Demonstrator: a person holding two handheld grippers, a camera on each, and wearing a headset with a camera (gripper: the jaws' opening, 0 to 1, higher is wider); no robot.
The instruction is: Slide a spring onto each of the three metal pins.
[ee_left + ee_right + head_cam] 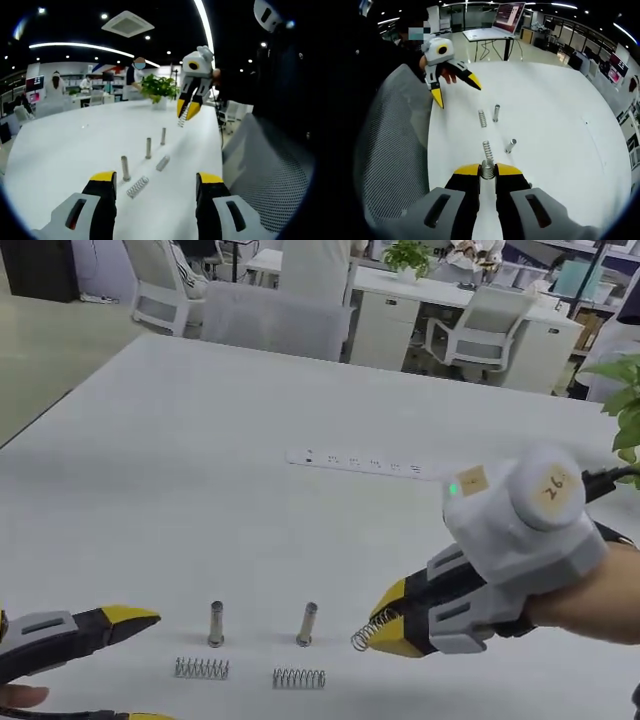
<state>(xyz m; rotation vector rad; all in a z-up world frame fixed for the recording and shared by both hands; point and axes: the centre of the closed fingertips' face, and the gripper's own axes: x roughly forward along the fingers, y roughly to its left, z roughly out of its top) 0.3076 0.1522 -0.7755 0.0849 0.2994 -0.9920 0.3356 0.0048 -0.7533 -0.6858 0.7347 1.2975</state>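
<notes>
Two short metal pins (216, 623) (307, 624) stand upright on the white table (250, 440). In front of each lies a loose spring (201, 668) (299, 678). My right gripper (375, 626) hovers just right of the second pin, shut on a third spring (364, 633) that sticks out from its yellow tips. The right gripper view shows that spring (488, 169) end-on between the jaws. My left gripper (150, 670) is open at the lower left, holding nothing. The left gripper view shows three pins in a row (125, 168) (148, 148) (163, 136).
A white power strip (365, 463) lies across the middle of the table. Office chairs (478, 325) and desks stand beyond the far edge, and a green plant (625, 400) is at the right. A grey mesh chair (395, 150) is close beside the table.
</notes>
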